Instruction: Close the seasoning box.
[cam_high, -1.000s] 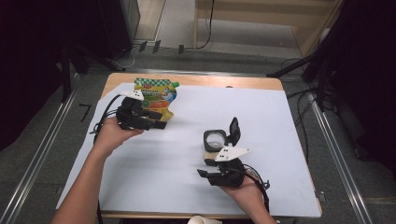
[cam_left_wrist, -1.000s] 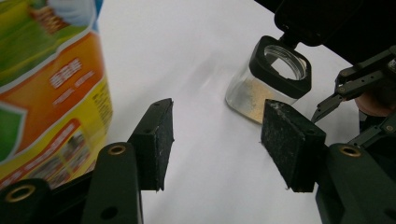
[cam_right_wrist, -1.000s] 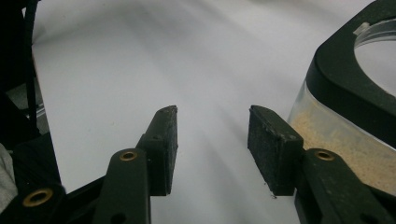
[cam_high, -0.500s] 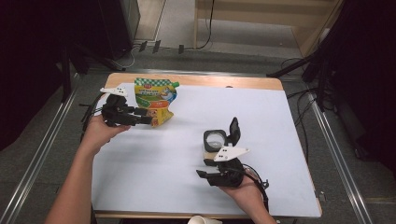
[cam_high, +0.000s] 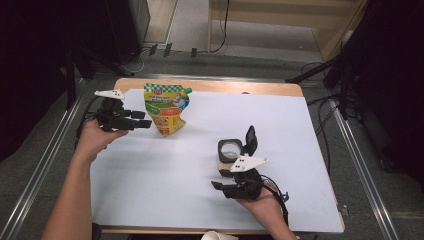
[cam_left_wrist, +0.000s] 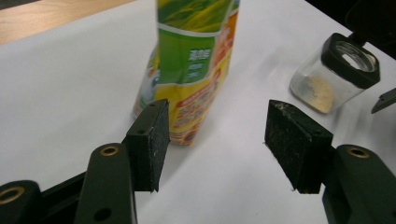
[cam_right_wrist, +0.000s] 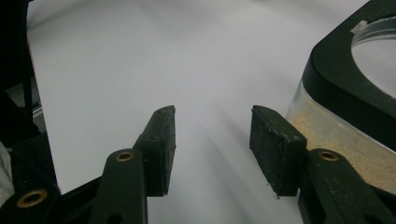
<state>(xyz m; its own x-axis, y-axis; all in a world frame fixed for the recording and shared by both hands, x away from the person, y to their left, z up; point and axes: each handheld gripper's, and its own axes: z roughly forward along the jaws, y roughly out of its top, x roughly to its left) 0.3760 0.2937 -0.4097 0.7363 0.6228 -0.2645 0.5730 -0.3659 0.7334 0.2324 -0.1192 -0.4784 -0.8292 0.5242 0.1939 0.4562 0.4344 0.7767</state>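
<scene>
Upright near the far left of the white mat (cam_high: 150, 190), the refill pouch (cam_high: 166, 109) stands free, with your left gripper (cam_high: 142, 119) just to its left, jaws spread and gripping nothing; they have just been opening. Your left gripper view adds the pouch (cam_left_wrist: 189, 70) beyond the pads, not between them, and powder in the glass jar (cam_left_wrist: 327, 74). That jar (cam_high: 231, 149), lid flipped up, sits well right of the pouch. Your right gripper (cam_high: 216, 186) hovers beside it, jaws parted and empty, the jar (cam_right_wrist: 345, 135) at its right finger.
</scene>
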